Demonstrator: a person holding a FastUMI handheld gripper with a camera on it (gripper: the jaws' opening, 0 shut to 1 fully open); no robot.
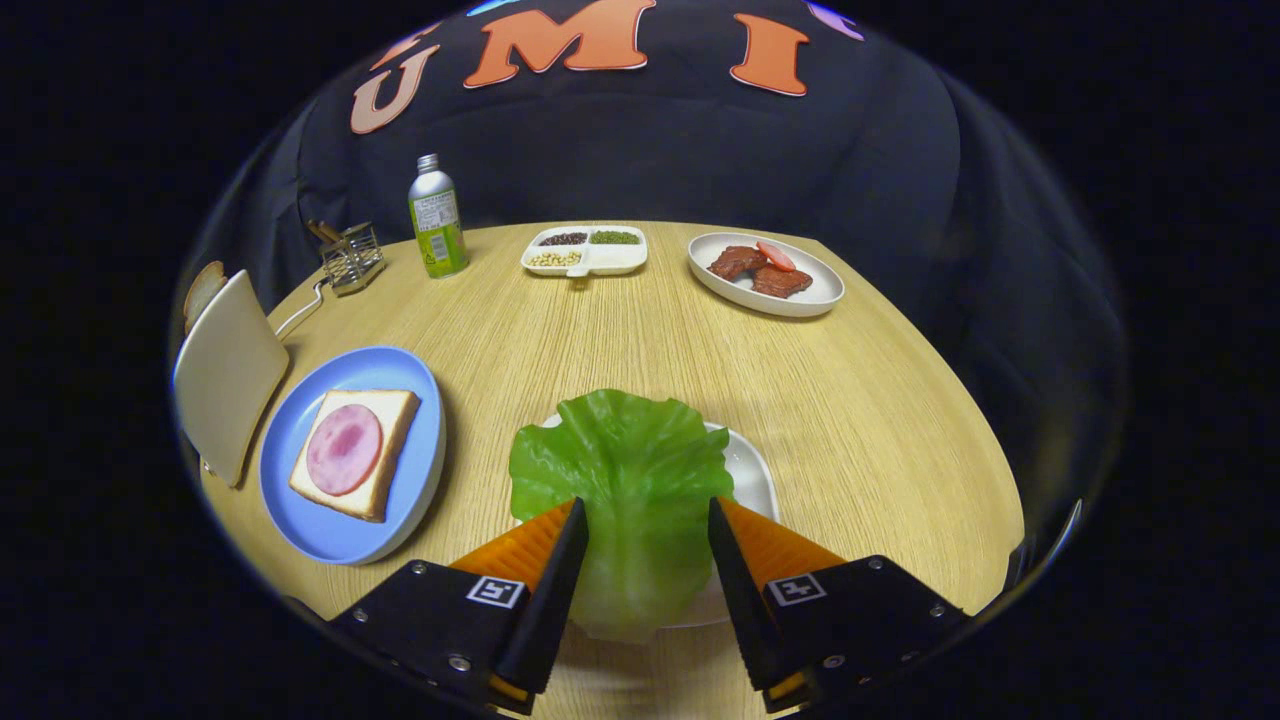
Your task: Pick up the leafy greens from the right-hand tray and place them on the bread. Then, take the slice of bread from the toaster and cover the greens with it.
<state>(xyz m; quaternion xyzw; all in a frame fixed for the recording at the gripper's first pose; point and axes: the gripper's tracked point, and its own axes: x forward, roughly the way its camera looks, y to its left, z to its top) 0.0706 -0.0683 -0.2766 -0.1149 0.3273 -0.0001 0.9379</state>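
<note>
Looking forward along the gripper (647,520) in the gripper view, the fingers stand spread, one to each side of the lettuce leaf (620,465), with the leaf's pale stem end lying between them; neither finger seems to press on it yet. The leaf rests on a white tray (752,472) on the wooden table (880,400), its ruffled green edge pointing away from the fingers.

It looks thin, light and floppy (likely a soft imitation leaf, with a slight sheen that could make it slippery). A pinch on the frilled margin would probably let it fold or slide out, so the thicker pale rib near the fingers seems the better place to take hold, closing low enough to catch it without scraping the tray.

Left of the leaf, a blue plate (410,500) carries the bread slice (398,412) topped with a round of ham (344,449). Beyond that plate stands the toaster (228,375), with a second slice of bread (203,290) sticking up from it.
</note>
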